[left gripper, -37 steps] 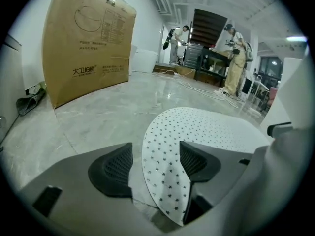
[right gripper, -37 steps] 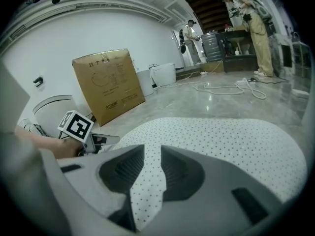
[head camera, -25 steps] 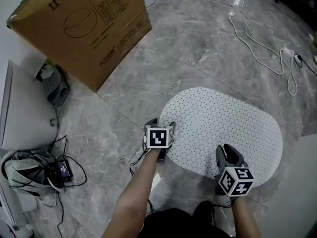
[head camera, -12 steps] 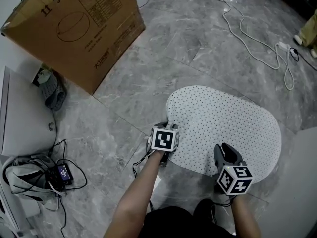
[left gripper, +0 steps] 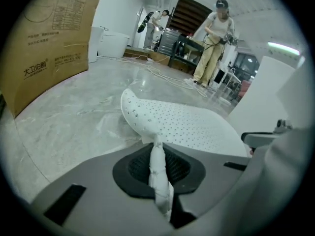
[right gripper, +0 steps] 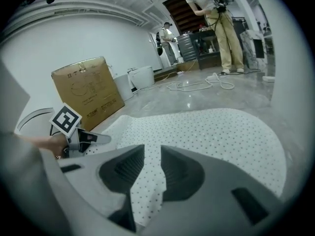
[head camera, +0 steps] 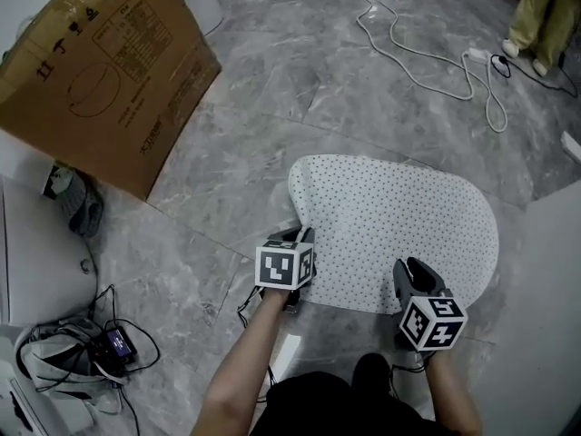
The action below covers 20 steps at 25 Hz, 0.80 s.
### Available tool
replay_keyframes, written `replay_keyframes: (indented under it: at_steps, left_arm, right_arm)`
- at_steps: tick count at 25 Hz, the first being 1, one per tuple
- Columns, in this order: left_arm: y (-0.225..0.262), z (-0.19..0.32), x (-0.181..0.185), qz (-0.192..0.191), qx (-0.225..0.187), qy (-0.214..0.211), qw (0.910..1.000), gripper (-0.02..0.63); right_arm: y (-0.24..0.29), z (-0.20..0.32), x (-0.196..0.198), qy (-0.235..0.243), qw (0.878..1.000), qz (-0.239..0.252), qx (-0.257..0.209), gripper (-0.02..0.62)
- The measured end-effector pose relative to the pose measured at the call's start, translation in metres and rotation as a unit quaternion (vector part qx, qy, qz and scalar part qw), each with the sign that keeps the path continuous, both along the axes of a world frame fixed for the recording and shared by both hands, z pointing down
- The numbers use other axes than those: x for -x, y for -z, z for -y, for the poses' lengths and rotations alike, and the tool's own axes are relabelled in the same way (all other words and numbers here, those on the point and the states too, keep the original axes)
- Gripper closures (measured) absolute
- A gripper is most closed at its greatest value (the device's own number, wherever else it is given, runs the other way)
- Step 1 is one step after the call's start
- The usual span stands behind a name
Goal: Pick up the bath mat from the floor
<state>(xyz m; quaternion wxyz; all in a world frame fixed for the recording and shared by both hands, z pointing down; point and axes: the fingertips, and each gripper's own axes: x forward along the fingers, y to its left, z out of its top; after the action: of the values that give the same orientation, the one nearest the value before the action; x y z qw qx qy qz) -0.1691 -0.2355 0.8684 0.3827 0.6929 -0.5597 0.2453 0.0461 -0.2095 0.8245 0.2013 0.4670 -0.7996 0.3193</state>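
Observation:
The white dotted bath mat (head camera: 390, 216) lies on the grey marble floor, its left edge curled upward. My left gripper (head camera: 298, 237) is at the mat's near-left edge. Its jaws are closing, and the pads pinch a thin fold of the mat (left gripper: 187, 124) in the left gripper view, where the gripper (left gripper: 157, 168) fills the foreground. My right gripper (head camera: 416, 277) sits at the near-right edge. In the right gripper view its jaws (right gripper: 151, 166) are shut on a flap of the mat (right gripper: 216, 132), and the left gripper (right gripper: 74, 132) shows at the left.
A big cardboard box (head camera: 100, 71) stands at the back left. A white cable (head camera: 427, 62) loops over the floor behind the mat, near a person's legs (head camera: 540, 16). Grey slippers (head camera: 77, 207) and tangled wires (head camera: 109, 343) lie at the left. A white panel (head camera: 545, 289) borders the right.
My left gripper's jaws have come together on the mat's near-left edge, and that edge now curls off the floor. The right gripper keeps its hold in the same place.

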Motion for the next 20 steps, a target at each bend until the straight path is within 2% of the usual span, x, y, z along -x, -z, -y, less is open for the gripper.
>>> replay_keyframes:
  at_steps: [12, 17, 20]
  left_arm:
    - [0.033, 0.023, -0.117, -0.093, -0.024, -0.053, 0.9940, 0.580]
    - [0.031, 0.026, -0.172, -0.102, -0.017, -0.093, 0.9902, 0.580]
    - [0.029, 0.026, -0.196, -0.107, -0.010, -0.110, 0.9882, 0.580]
  right_arm:
    - [0.006, -0.015, -0.113, -0.128, 0.992, -0.015, 0.001, 0.489]
    - [0.003, -0.031, -0.172, -0.176, 0.984, -0.031, 0.005, 0.489]
    - [0.002, -0.034, -0.205, -0.211, 0.977, -0.025, 0.006, 0.489]
